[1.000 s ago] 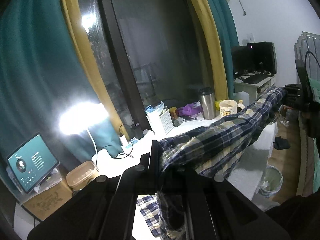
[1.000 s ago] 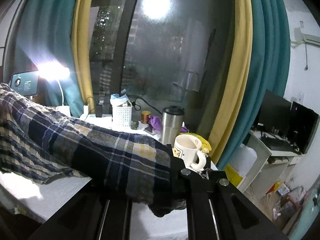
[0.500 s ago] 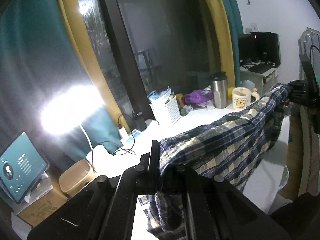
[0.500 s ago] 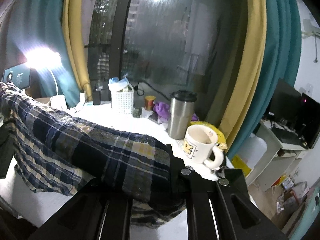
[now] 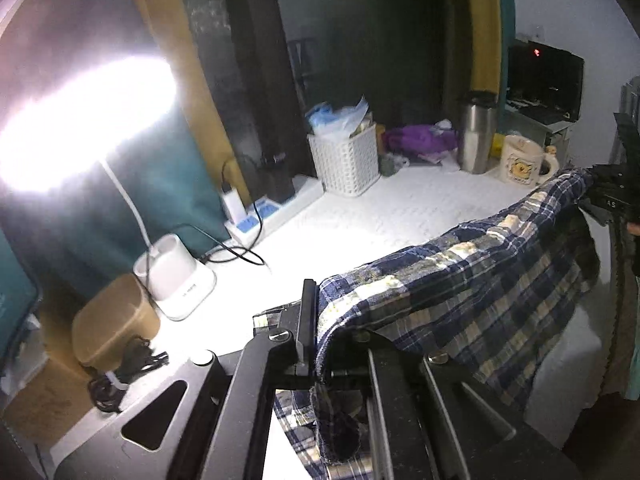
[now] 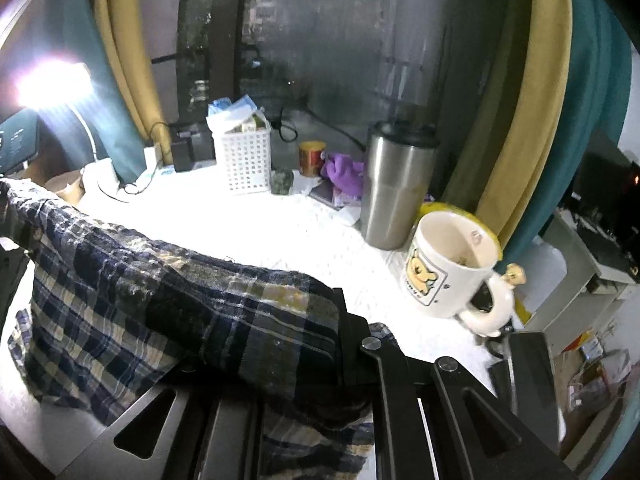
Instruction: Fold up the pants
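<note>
Plaid pants (image 5: 460, 280) hang stretched above the white table (image 5: 380, 216).
Left gripper (image 5: 320, 344) and right gripper (image 6: 344, 344) each clamp an end; keep tension level when lowering.

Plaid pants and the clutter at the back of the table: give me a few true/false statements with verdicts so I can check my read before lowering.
1. Each gripper is clamped on an end of the plaid pants. True: left gripper and right gripper both pinch cloth.
2. The pants lie flat and folded on the white table. False: they hang stretched between the two grippers, above the table.
3. The steel tumbler stands upright beside the cartoon mug. True.
4. The white basket is tipped over. False: it stands upright, with packets in it.
5. The desk lamp is off. False: it glares brightly.
</note>
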Action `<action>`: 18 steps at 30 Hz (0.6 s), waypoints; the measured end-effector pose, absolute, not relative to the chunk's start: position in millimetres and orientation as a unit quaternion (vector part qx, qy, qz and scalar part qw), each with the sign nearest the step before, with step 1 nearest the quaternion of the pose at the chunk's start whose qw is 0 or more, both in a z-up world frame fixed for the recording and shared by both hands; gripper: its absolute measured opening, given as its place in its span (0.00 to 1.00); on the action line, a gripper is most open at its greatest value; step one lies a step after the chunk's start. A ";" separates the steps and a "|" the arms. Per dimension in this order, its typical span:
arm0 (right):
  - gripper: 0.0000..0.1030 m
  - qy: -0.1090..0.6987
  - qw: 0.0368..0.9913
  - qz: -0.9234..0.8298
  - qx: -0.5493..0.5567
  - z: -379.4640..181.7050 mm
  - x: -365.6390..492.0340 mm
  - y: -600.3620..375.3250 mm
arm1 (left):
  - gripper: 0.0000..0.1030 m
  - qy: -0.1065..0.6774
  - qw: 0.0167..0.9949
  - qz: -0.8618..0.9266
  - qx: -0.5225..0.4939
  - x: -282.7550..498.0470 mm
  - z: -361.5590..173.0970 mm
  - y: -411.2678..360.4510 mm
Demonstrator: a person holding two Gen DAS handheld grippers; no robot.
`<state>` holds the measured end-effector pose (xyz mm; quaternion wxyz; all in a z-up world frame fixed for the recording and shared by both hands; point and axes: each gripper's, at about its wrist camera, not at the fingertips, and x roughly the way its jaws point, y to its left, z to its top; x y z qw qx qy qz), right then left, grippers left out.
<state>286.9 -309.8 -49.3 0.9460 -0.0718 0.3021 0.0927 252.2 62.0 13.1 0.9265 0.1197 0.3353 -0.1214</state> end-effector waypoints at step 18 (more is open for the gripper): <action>0.12 0.380 0.920 0.062 -0.078 -103.3 360.1 -296.9 | 0.32 0.411 0.911 -0.040 -0.009 297.6 -45.5 138.2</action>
